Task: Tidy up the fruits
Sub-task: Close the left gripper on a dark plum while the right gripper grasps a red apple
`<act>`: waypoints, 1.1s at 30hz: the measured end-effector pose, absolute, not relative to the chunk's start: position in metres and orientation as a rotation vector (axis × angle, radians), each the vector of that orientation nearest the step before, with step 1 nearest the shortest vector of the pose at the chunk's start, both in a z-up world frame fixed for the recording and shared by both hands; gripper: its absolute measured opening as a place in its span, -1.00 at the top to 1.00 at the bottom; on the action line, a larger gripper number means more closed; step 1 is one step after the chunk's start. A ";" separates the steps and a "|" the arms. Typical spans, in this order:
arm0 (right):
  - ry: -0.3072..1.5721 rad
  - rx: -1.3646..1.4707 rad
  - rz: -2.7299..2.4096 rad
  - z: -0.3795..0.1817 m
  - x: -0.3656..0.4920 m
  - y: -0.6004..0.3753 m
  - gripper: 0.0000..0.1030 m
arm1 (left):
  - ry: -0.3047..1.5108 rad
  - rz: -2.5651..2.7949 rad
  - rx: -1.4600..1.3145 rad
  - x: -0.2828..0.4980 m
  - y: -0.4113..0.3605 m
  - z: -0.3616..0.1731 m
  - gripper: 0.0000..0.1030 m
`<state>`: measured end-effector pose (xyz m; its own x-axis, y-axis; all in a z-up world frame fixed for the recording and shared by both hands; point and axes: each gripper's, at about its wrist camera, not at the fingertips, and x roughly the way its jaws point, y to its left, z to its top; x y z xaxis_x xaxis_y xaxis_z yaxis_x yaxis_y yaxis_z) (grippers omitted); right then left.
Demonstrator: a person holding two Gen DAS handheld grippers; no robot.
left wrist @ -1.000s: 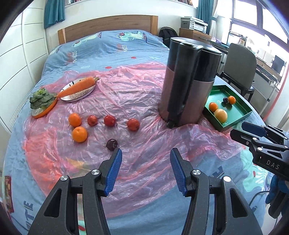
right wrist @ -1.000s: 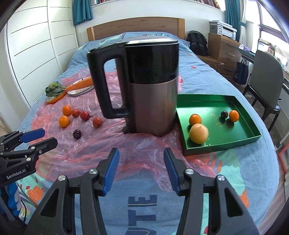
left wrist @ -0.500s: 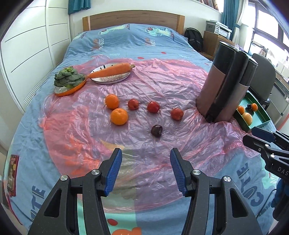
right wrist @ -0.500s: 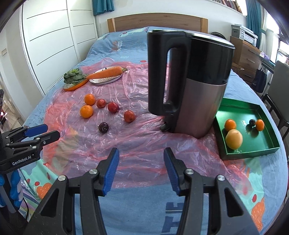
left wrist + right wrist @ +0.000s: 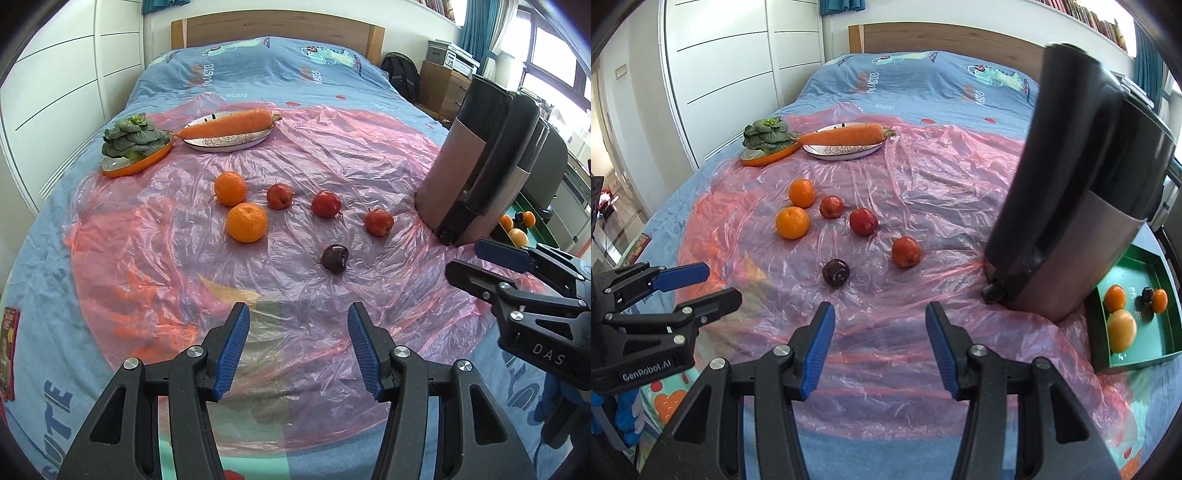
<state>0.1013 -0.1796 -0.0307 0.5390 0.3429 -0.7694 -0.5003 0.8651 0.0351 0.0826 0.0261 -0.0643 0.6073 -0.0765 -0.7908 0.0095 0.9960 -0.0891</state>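
Observation:
Two oranges (image 5: 246, 222) (image 5: 230, 188), three small red fruits (image 5: 279, 196) (image 5: 325, 203) (image 5: 378, 221) and a dark plum (image 5: 334, 258) lie loose on the pink plastic sheet (image 5: 332, 155) on the bed. A green tray (image 5: 1160, 347) at the right holds several fruits, among them a large yellow one (image 5: 1121, 329). My left gripper (image 5: 297, 349) is open and empty, short of the plum. My right gripper (image 5: 881, 349) is open and empty, with the plum (image 5: 835, 272) ahead and slightly left.
A tall black and steel kettle (image 5: 1078, 206) stands between the loose fruits and the tray. At the back left, a carrot (image 5: 229, 124) lies on a plate (image 5: 229, 142) and a leafy green (image 5: 131, 136) sits in an orange dish. White wardrobes line the left.
Both grippers have swung left, away from the kettle and tray, and now face the loose fruits. Both stay open.

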 end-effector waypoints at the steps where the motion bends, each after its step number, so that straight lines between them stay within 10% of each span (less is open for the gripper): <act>1: 0.866 -0.202 0.505 -0.034 0.106 -0.175 -0.09 | 0.919 -0.062 -0.080 0.086 0.025 -0.068 0.04; 27: 0.910 -0.210 0.419 -0.113 0.208 -0.141 -0.07 | 0.977 -0.260 -0.130 0.174 0.013 -0.135 0.24; 33: 0.905 -0.209 0.430 -0.119 0.208 -0.142 0.35 | 0.959 -0.257 -0.117 0.174 0.015 -0.139 0.40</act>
